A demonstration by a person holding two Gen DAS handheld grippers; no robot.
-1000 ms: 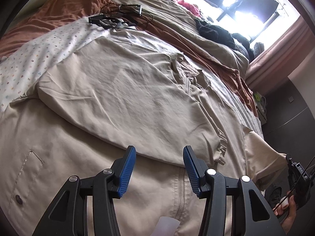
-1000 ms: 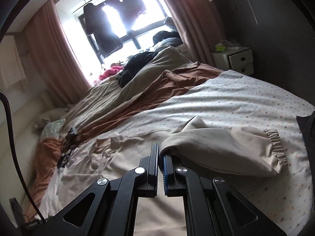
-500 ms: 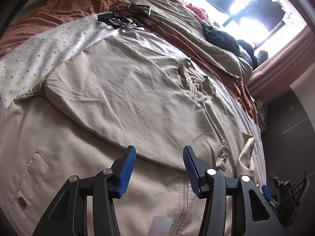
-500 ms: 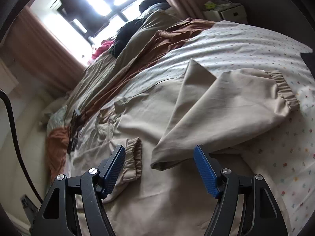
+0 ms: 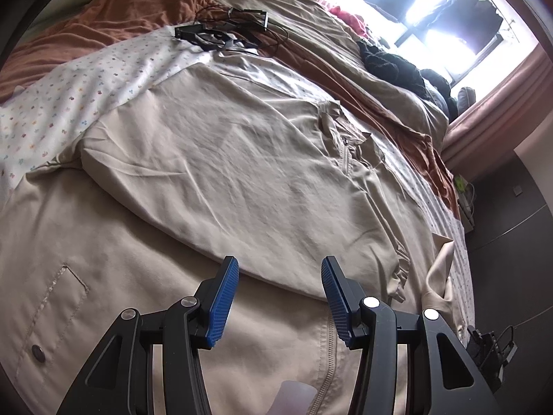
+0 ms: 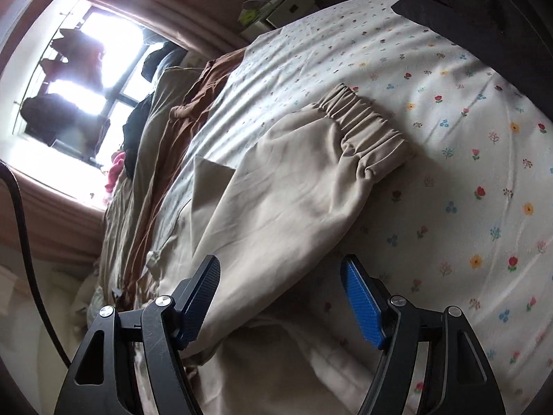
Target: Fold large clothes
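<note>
**foldfan_2:** On the bed with the white flower-print sheet (image 6: 484, 145), the big beige zip-front jacket (image 5: 242, 180) is spread out flat. What changed in the last second? The right gripper (image 6: 280, 297) looks different.

**umi_tinkerer:** Yep. 1 second ago its 2 blue pads were pinched shut on the edge of the beige sleeve with the gathered elastic cuff (image 6: 304, 186), holding it up off the bed. Since then the jaws have just been opening, and now they stand wide with nothing clamped. The sleeve lies slack on the sheet, its upper end passing between the open fingers, cuff pointing away toward the pale nightstand (image 6: 290, 10). The pads don't look like they're pressing on it.

**foldfan_2:** So it let go. And the left gripper (image 5: 280, 297)?

**umi_tinkerer:** No real change. It hangs over the jacket's lower front with its jaws about half open and empty, near the zipper line, and the other sleeve lies already folded across the body just beyond it.

**foldfan_2:** What does that mean for the fold?

**umi_tinkerer:** My read: 1 sleeve is in, and this 1 isn't. It's lying out to the side on the sheet, not across the chest, so I'd guess the release was for a better grip, maybe nearer the cuff, before swinging it over. Then the body fold is left.
</note>
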